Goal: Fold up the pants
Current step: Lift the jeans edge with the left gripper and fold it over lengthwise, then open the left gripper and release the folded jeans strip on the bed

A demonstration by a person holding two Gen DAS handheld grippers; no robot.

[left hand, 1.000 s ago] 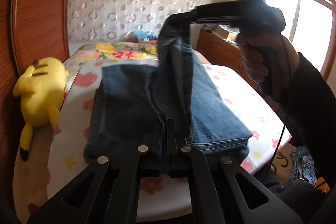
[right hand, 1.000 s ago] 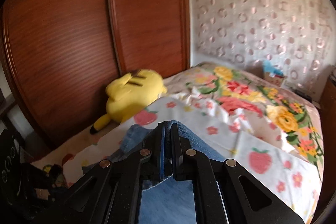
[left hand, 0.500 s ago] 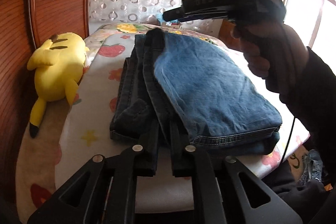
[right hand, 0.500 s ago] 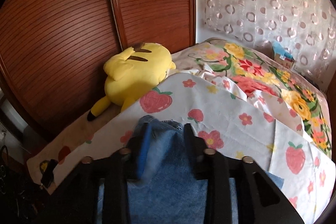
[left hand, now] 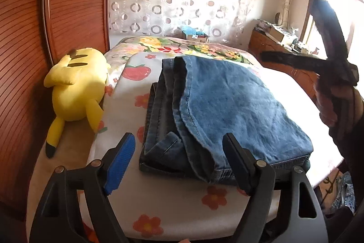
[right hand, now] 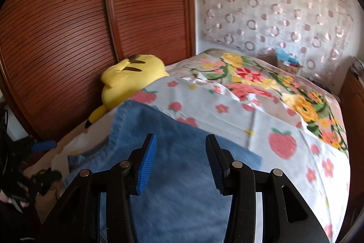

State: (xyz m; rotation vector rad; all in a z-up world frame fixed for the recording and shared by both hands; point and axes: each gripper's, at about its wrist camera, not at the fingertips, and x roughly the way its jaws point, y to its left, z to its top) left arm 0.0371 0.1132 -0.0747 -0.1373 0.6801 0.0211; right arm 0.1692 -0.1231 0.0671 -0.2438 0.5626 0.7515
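Note:
The blue denim pants (left hand: 227,106) lie folded in a stack on the strawberry-print sheet (left hand: 163,199) near the bed's front edge. My left gripper (left hand: 179,152) is open and empty, its fingers spread either side of the stack's near hem, just short of it. In the left wrist view the right gripper (left hand: 295,59) is held above the pants' right side. In the right wrist view my right gripper (right hand: 180,152) is open and empty above the light blue top layer of the pants (right hand: 182,186).
A yellow plush toy (left hand: 77,88) lies left of the pants against the wooden wardrobe doors (right hand: 91,26). A floral bedspread (right hand: 261,83) covers the far bed. A wooden dresser (left hand: 284,56) with clutter stands at the right by the window.
Both grippers held the denim shut and carried it up and over the stack. The fold was laid down, both grippers opened and let go, and the left one drew back.

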